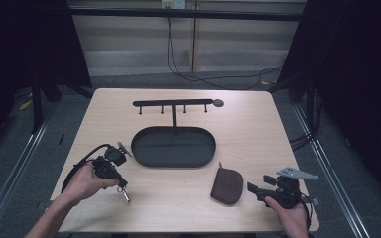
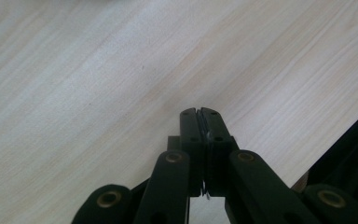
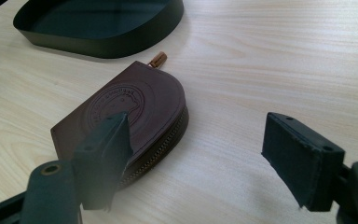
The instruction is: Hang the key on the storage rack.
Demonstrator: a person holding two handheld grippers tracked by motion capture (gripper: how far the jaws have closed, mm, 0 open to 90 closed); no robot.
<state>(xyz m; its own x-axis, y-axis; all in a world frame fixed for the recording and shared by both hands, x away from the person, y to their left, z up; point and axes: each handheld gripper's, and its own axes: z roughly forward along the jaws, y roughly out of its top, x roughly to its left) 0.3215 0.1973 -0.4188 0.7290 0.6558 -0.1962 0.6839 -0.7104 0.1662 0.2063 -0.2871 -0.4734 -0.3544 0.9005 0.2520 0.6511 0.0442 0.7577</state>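
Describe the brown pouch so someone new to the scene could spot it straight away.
Start at the black oval tray in the middle of the table. Come toward the person's right gripper; the pouch lies just left of it. It is the only brown, zipped, round-ended thing there.

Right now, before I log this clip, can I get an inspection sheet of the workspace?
Surface: pale wooden table, level.
Job's things: small metal piece; brown zip pouch lying flat.
Clutter: black oval tray with a hook rack rising from it.
Grippers: left gripper shut on the small metal piece; right gripper open beside the pouch.
Cables: black cable running down the wall to the floor.
Surroundings: dark curtains, grey floor.
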